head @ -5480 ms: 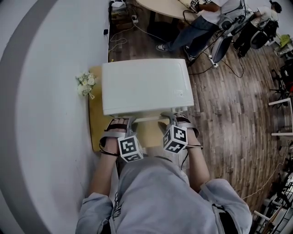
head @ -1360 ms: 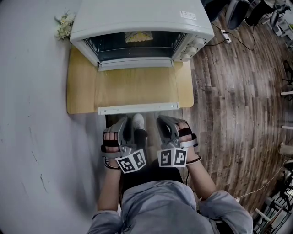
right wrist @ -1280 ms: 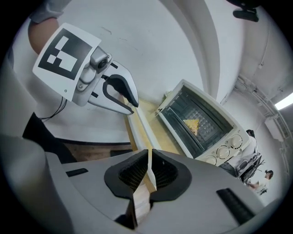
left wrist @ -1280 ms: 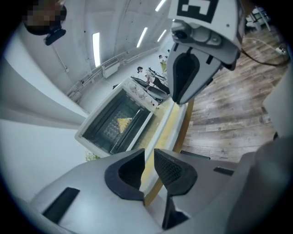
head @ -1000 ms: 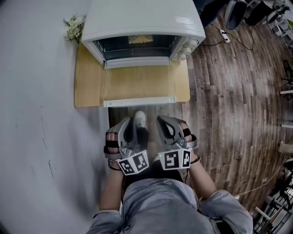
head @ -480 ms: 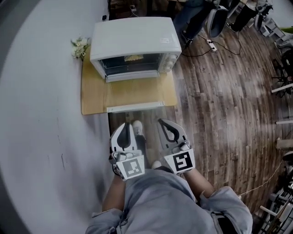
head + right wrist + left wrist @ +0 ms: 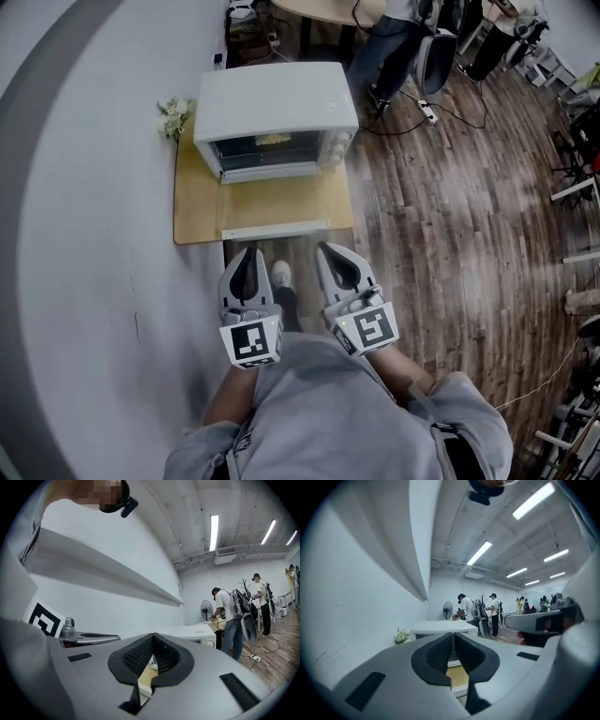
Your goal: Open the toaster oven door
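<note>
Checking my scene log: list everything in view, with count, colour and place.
toaster oven: one, white, on the table, door open and folded down
table: one, light wood, against the wall
flowers: one bunch, pale, left of the oven
floor: dark wood planks, on the right
people: several, background, top
shoe: one, white, between the grippers
left gripper: one, grey, shut, empty
right gripper: one, grey, shut, empty

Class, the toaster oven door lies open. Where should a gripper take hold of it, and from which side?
Likely the pale handle bar along its free edge, from the person's side: the door lies flat, hinged at the oven, with that bar nearest.
</note>
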### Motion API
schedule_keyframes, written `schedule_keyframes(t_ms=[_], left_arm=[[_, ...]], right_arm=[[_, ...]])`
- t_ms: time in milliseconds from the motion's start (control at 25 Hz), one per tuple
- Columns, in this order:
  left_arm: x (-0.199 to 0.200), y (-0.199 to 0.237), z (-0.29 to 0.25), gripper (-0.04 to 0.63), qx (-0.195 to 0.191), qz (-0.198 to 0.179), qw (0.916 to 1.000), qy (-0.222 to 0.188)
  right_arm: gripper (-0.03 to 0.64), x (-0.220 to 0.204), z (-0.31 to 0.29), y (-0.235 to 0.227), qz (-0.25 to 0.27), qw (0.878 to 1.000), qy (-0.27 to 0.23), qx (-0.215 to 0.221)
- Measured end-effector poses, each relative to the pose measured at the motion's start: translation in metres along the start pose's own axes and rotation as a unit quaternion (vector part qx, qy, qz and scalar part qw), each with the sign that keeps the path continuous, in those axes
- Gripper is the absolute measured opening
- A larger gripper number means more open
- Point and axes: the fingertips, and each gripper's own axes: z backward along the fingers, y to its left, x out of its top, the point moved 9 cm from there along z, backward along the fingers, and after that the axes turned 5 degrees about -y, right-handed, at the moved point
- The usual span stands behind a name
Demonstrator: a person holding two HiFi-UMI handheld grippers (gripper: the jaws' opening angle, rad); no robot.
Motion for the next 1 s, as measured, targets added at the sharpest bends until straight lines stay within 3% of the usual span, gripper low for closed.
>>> schedule_keyframes(t_ms=[320, 520, 1000], left_arm=[[0.003, -0.004, 0.009, 0.02, 0.012, 0.006, 0.9999, -0.003], [0.004, -0.007, 0.012, 0.02, 0.015, -0.016, 0.9997, -0.008], [0.006, -0.011, 0.014, 0.02, 0.017, -0.025, 0.9995, -0.011]], right_arm=[[-0.002, 0.005, 0.006, 0.007, -0.007, 1.0, -0.003, 0.011], [-0.003, -0.001, 0.007, 0.006, -0.024, 1.0, 0.008, 0.01], [-0.003, 0.002, 0.007, 0.004, -0.025, 1.0, 0.01, 0.012]])
